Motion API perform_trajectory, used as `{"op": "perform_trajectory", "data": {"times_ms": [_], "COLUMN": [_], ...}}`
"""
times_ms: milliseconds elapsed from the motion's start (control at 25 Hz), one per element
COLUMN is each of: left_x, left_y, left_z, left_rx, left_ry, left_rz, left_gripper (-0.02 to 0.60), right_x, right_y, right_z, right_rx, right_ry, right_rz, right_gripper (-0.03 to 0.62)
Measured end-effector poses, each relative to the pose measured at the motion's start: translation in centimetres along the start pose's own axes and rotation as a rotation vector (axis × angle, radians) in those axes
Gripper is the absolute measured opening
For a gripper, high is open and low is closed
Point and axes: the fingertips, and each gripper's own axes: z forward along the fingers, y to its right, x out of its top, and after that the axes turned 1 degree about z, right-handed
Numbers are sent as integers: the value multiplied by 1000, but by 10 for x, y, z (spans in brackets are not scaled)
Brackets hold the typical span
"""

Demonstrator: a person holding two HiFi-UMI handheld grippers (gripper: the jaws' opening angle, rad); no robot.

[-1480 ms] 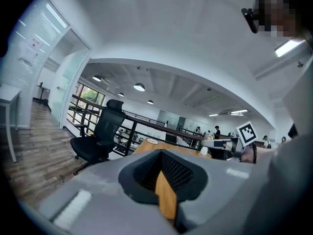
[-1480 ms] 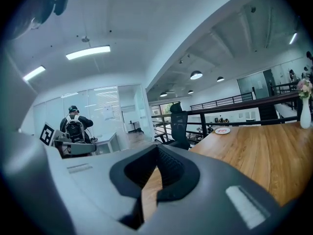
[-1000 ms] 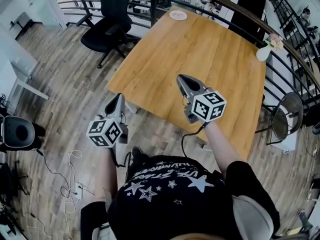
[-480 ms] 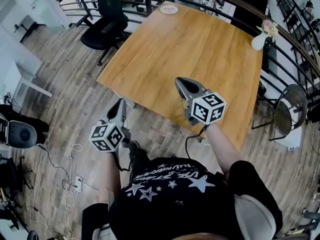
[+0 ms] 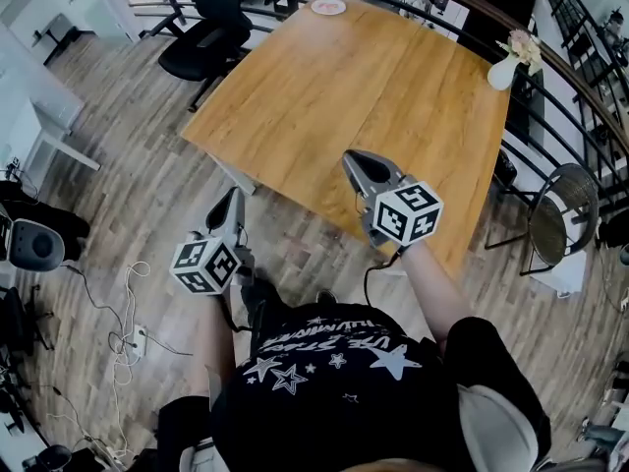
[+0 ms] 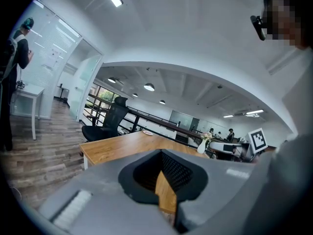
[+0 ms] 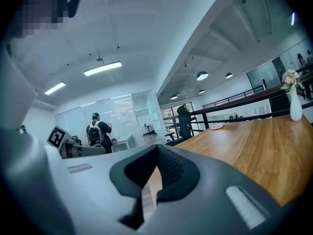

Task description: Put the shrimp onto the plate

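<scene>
A small white plate (image 5: pixel 328 6) with a pinkish patch on it sits at the far corner of the wooden table (image 5: pixel 393 96); it is too small for me to tell a shrimp. It also shows as the plate (image 6: pixel 148 132) in the left gripper view and the plate (image 7: pixel 216 126) in the right gripper view. My left gripper (image 5: pixel 232 195) hangs over the floor beside the table's near corner, shut and empty. My right gripper (image 5: pixel 354 157) is held over the table's near edge, jaws together, holding nothing.
A white vase of flowers (image 5: pixel 503 70) stands at the table's far right edge. A black office chair (image 5: pixel 211 37) is at the far left, a railing (image 5: pixel 560 106) runs behind, and a round metal chair (image 5: pixel 555 219) sits right. Cables (image 5: pixel 118 313) lie on the floor. A person with a backpack (image 7: pixel 98 131) stands far off.
The table and plate have slid a little up and left in the head view. Both grippers stay at about the same spots and remain shut.
</scene>
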Motion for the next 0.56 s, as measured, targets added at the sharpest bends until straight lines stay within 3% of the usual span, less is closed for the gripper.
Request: {"op": "perform_trajectory", "data": {"times_ms": [560], "left_x": [-11], "left_y": [45], "left_z": [-18], "left_rx": [7], "left_ry": [15], "left_rz": [12], "left_gripper": [2], "right_x": [-5], "right_y": [-6], "right_z": [-43], "right_rx": [-1], "right_ry": [-8], "right_rz": [-22], "right_gripper": [2]}}
